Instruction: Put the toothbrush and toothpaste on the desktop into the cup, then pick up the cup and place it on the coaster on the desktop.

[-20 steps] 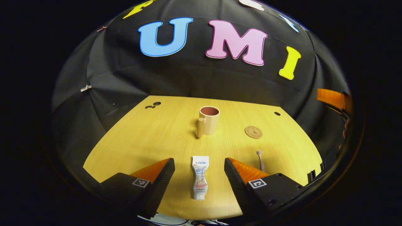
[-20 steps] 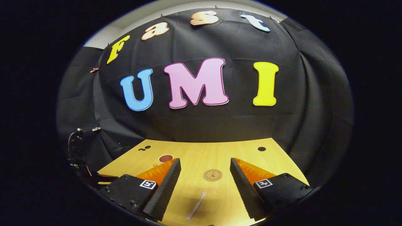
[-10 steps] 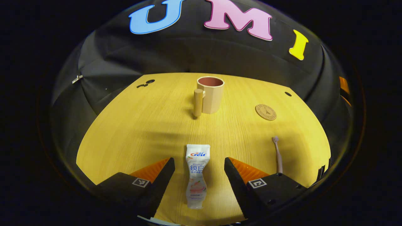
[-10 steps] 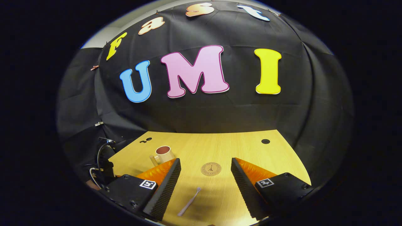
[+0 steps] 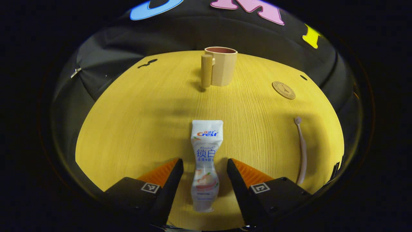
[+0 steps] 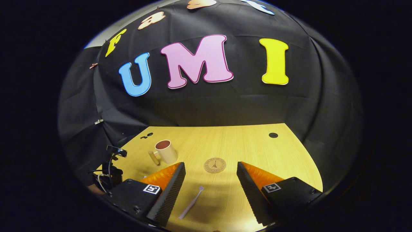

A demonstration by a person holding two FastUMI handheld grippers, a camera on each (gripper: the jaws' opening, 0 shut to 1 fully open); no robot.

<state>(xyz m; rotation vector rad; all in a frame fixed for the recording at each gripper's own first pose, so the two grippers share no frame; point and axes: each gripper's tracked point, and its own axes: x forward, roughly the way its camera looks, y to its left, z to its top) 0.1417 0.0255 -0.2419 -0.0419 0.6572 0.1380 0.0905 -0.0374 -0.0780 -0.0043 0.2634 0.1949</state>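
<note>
cup [image 5: 222, 66] standing alone mid-desktop [image 5: 135, 116], open approach on every side

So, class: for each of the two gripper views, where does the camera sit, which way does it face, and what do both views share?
Left gripper view: rides the left gripper, low, facing along the toothpaste between its open fingers toward the cup.
Right gripper view: rides the right gripper, higher, facing the coaster and booth wall, toothbrush between open fingers.
Shared: cup, coaster, toothbrush, desktop.

The wooden desktop [image 5: 135, 106] carries four things — a cup [image 5: 220, 66] at top centre, a coaster [image 5: 283, 90] upper right, a toothbrush [image 5: 301, 149] at right, and toothpaste [image 5: 205, 167] lying flat at lower centre.
</note>
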